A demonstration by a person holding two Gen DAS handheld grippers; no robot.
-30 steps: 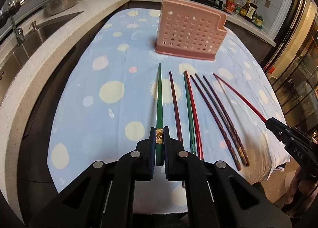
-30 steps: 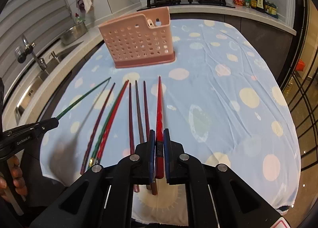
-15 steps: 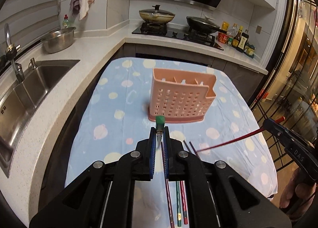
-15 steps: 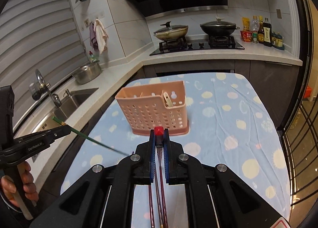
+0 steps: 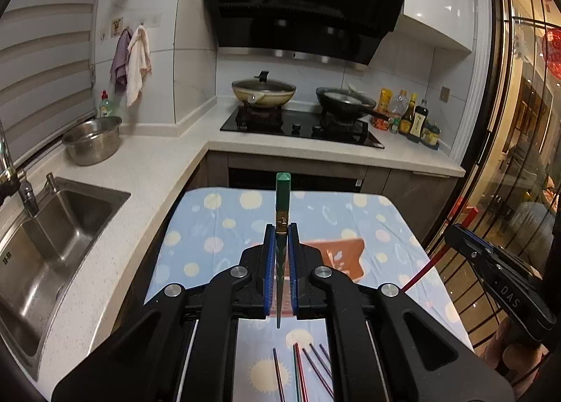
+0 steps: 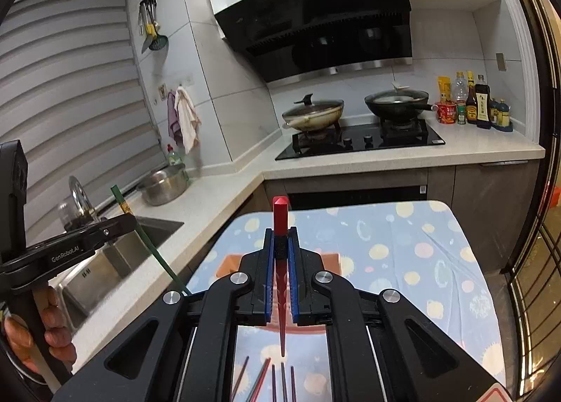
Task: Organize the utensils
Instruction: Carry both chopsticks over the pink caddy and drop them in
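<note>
I have the green chopstick point(image 5: 282, 198) clamped in my left gripper point(image 5: 280, 237) and the red chopstick point(image 6: 280, 212) in my right gripper point(image 6: 280, 240), both lifted clear. Next, I'd tip their points into the pink holder point(image 5: 345, 256) at twelve o'clock below.

Right gripper clamped on a red chopstick above the cloth-covered table

The black right gripper with blue pads point(image 6: 280, 254) pinched a slender red chopstick point(image 6: 281, 226), blunt end up and tip hanging down. Under it sat a pink perforated plastic holder point(image 6: 228, 267) on the pale blue spotted tablecloth point(image 6: 403, 244), with several dark chopsticks point(image 6: 273, 382) lying nearer. At left, a hand point(image 6: 52, 332) held the left gripper point(image 6: 119, 225), closed on a thin green chopstick point(image 6: 154, 247).
</note>
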